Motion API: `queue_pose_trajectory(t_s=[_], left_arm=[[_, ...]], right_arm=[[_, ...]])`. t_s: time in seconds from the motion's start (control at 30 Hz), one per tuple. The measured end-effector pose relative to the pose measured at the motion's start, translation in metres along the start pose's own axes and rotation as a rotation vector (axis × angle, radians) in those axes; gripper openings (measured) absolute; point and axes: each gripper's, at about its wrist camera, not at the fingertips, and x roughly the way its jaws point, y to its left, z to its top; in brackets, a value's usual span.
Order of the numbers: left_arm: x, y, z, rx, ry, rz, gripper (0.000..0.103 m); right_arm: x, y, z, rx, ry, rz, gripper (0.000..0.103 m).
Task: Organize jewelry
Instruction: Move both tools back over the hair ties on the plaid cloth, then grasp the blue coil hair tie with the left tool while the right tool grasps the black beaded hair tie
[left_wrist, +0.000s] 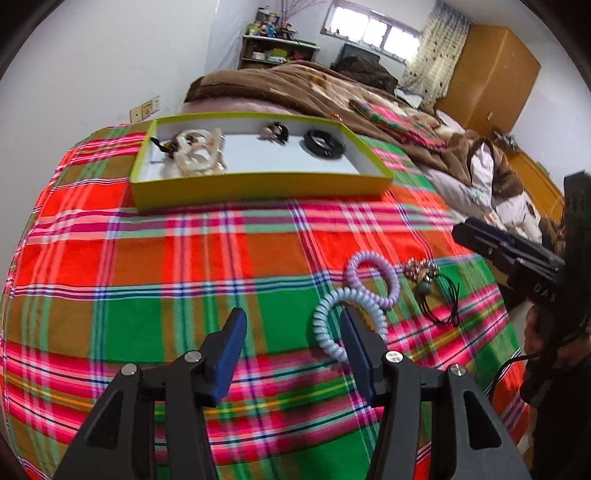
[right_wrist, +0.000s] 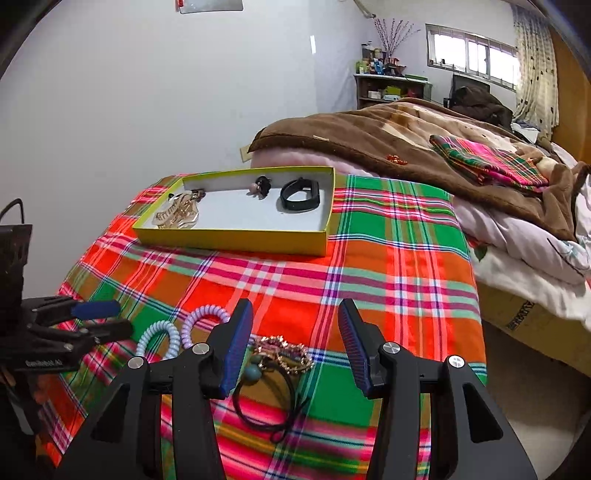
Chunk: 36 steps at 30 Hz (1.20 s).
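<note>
A yellow-green tray sits at the far side of the plaid cloth. It holds a beige clip pile, a small black-and-pink tie and a black band. On the cloth lie a light blue spiral tie, a lilac spiral tie, and a gold ornament on a black cord. My left gripper is open, its right finger beside the blue tie. My right gripper is open above the ornament.
The plaid cloth covers the table. A bed with a brown blanket lies beyond and to the right. A wooden wardrobe stands at the far right. The other gripper shows at the right edge and left edge.
</note>
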Motion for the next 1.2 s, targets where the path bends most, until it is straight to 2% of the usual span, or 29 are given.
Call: queue_pose_trajectory(t_s=[0.23, 0.47, 0.57, 0.83, 0.97, 1.07, 1.2], left_arm=[[0.012, -0.016, -0.003, 0.051, 0.034, 0.049, 0.055], [0.017, -0.022, -0.005, 0.084, 0.029, 0.112, 0.052], [0.017, -0.025, -0.006, 0.11, 0.021, 0.152, 0.043], [0.017, -0.023, -0.005, 0.133, 0.012, 0.193, 0.012], [0.016, -0.019, -0.005, 0.118, 0.006, 0.199, 0.01], [0.014, -0.015, -0.005, 0.104, 0.001, 0.202, 0.01], [0.009, -0.005, -0.007, 0.082, -0.004, 0.213, 0.01]], right_arm=[[-0.003, -0.001, -0.007, 0.002, -0.004, 0.002, 0.049], [-0.01, -0.015, -0.018, 0.031, 0.005, -0.004, 0.049], [-0.011, -0.018, -0.024, 0.032, 0.013, -0.003, 0.049], [-0.01, -0.019, -0.035, 0.028, 0.036, 0.025, 0.049], [-0.008, -0.011, -0.039, -0.01, 0.048, 0.044, 0.049], [-0.004, -0.004, -0.041, -0.043, 0.061, 0.026, 0.049], [-0.003, 0.004, -0.04, -0.063, 0.047, 0.052, 0.049]])
